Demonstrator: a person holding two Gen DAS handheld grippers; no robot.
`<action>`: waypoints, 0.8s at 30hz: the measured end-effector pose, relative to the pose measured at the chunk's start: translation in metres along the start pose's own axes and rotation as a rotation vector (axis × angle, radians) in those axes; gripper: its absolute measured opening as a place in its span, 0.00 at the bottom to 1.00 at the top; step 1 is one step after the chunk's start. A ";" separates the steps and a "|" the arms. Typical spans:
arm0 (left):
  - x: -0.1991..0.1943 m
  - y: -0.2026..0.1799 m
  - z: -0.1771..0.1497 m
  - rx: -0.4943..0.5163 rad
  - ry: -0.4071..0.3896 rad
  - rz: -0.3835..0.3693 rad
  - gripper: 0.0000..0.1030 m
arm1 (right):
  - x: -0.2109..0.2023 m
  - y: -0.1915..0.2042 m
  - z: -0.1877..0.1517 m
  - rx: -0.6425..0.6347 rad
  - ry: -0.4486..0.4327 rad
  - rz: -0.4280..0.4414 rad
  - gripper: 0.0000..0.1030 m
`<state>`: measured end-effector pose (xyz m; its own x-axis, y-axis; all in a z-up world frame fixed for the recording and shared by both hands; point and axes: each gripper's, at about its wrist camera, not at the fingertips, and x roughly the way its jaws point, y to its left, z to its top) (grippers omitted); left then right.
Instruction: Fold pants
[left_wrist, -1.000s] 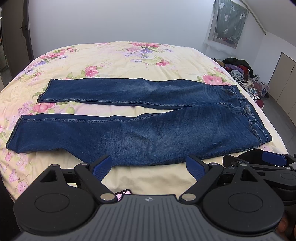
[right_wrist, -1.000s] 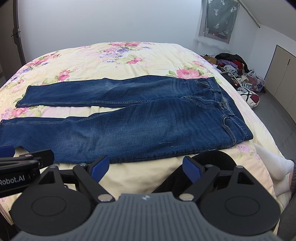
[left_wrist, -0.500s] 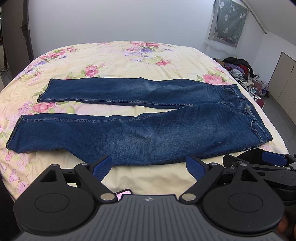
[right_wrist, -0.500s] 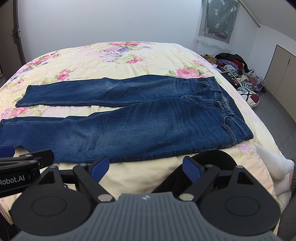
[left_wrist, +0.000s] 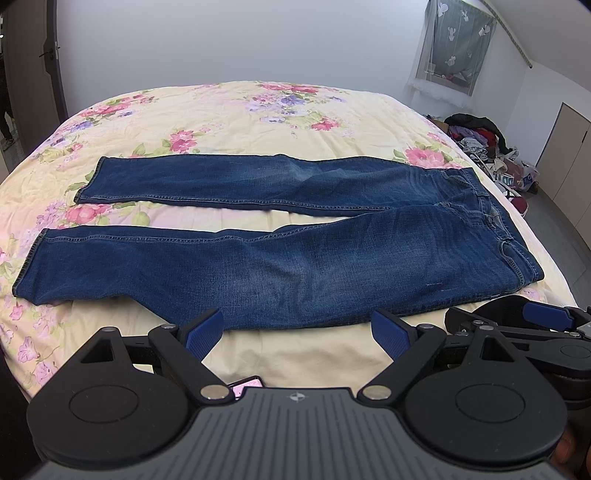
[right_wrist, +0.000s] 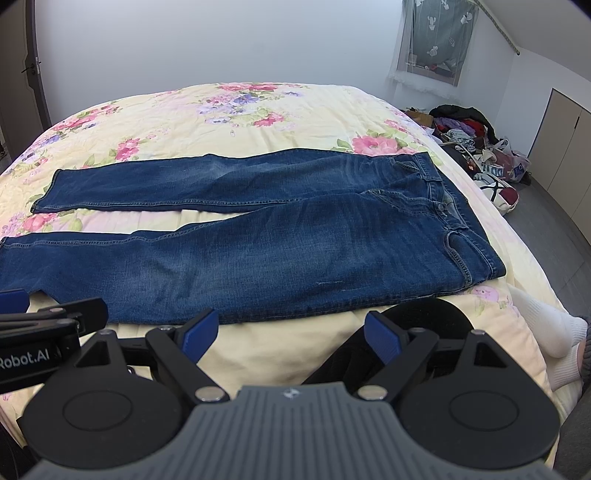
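Dark blue jeans (left_wrist: 295, 258) lie flat on the flowered bed, waistband at the right, both legs spread apart and running left. They also show in the right wrist view (right_wrist: 277, 251). My left gripper (left_wrist: 297, 334) is open and empty, just short of the near leg's front edge. My right gripper (right_wrist: 291, 334) is open and empty, in front of the jeans' thigh part. Each gripper shows at the edge of the other's view: the right one (left_wrist: 532, 328), the left one (right_wrist: 40, 317).
The bed (left_wrist: 258, 118) has a yellow floral cover. A pile of clothes and bags (right_wrist: 476, 147) lies on the floor at the right. A phone (left_wrist: 245, 386) lies on the bed under my left gripper. A white-socked foot (right_wrist: 546, 332) is at the right.
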<state>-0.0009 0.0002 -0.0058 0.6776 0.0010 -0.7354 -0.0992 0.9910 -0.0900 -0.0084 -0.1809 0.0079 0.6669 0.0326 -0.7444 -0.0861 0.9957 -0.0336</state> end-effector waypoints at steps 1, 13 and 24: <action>0.000 0.000 0.000 0.000 0.000 0.000 1.00 | 0.000 0.000 0.000 0.000 0.000 0.000 0.80; 0.000 0.000 0.000 0.001 0.001 0.001 1.00 | 0.001 0.000 -0.002 0.001 0.002 0.000 0.80; 0.007 0.002 -0.007 0.000 0.007 -0.002 1.00 | 0.002 0.000 -0.002 -0.001 0.004 0.003 0.80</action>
<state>-0.0017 0.0013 -0.0158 0.6724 -0.0023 -0.7401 -0.0979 0.9909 -0.0921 -0.0088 -0.1814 0.0053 0.6639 0.0353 -0.7470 -0.0889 0.9955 -0.0319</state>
